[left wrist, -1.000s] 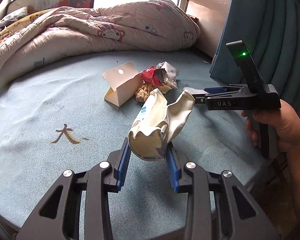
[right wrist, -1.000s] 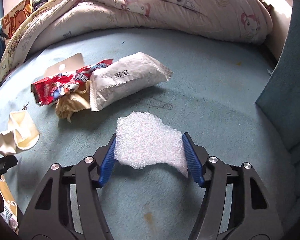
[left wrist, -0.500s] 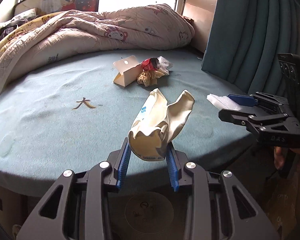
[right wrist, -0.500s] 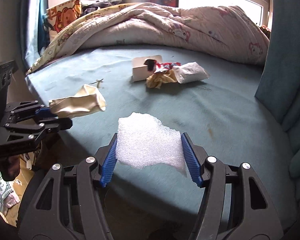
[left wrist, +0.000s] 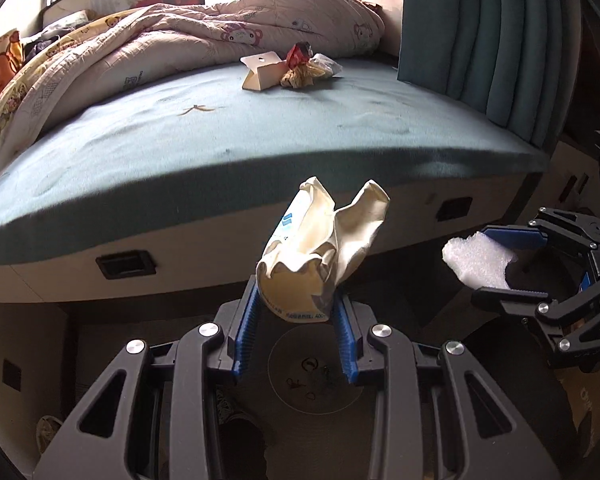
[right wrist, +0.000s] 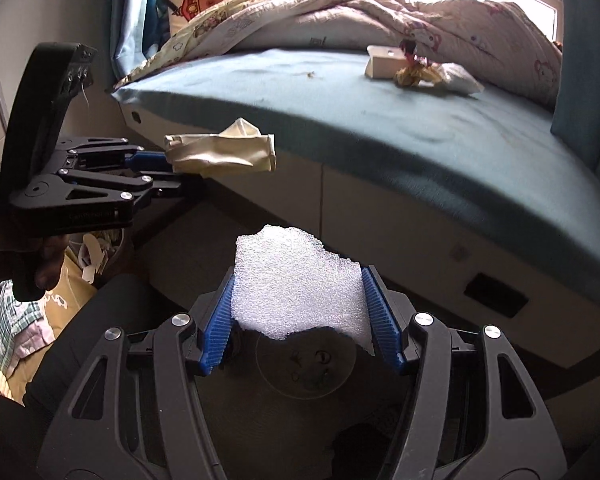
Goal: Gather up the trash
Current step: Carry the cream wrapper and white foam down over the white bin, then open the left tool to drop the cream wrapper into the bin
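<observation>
My left gripper (left wrist: 296, 316) is shut on a crushed cream paper cup (left wrist: 320, 252) and holds it in the air in front of the bed, over the floor. The cup also shows in the right wrist view (right wrist: 220, 154). My right gripper (right wrist: 300, 320) is shut on a white foam sheet (right wrist: 296, 292), also off the bed; the sheet shows in the left wrist view (left wrist: 478, 258). More trash lies on the bed: a beige cardboard box (left wrist: 262, 70), a red wrapper (left wrist: 298, 54), a crumpled yellow paper (left wrist: 298, 76) and a white packet (right wrist: 458, 78).
The teal mattress (left wrist: 260, 140) has a rumpled quilt (left wrist: 220, 36) at the back. A teal curtain (left wrist: 480, 32) hangs at the right. A round dark bin lid (left wrist: 312, 372) lies on the floor below the grippers. Bags and clothes (right wrist: 24, 320) sit at the left.
Both grippers have drawn back from the bed and dropped lower, each still holding its item. The bed's front edge and the floor below have come into view.
</observation>
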